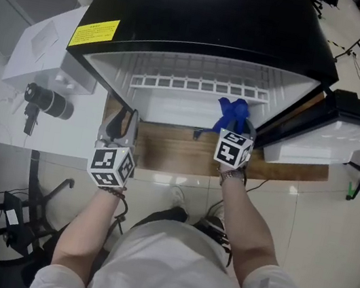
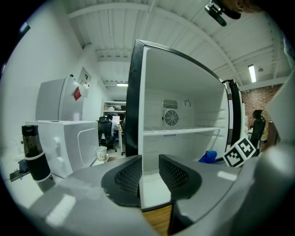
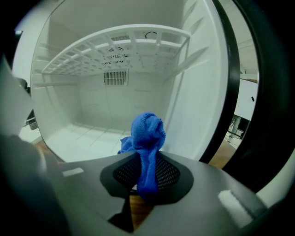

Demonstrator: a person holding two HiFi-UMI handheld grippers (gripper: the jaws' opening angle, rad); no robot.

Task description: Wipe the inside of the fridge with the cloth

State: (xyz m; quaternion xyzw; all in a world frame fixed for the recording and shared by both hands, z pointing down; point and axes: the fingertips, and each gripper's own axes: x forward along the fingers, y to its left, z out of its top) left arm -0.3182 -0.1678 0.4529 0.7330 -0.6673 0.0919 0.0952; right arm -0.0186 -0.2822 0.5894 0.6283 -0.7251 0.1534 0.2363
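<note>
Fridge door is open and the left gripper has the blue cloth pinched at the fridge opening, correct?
No: the right gripper pinches the blue cloth, as the right gripper view shows. The fridge door is open, as you say.

A bunched blue cloth [image 3: 147, 138] is pinched in the right claw [image 3: 146, 174] at the mouth of the open, white-lined black fridge [image 1: 206, 34], near its right wall.

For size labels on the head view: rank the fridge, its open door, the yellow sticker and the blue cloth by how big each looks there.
1. fridge
2. open door
3. yellow sticker and blue cloth: these look about alike, so I leave them unranked.
</note>
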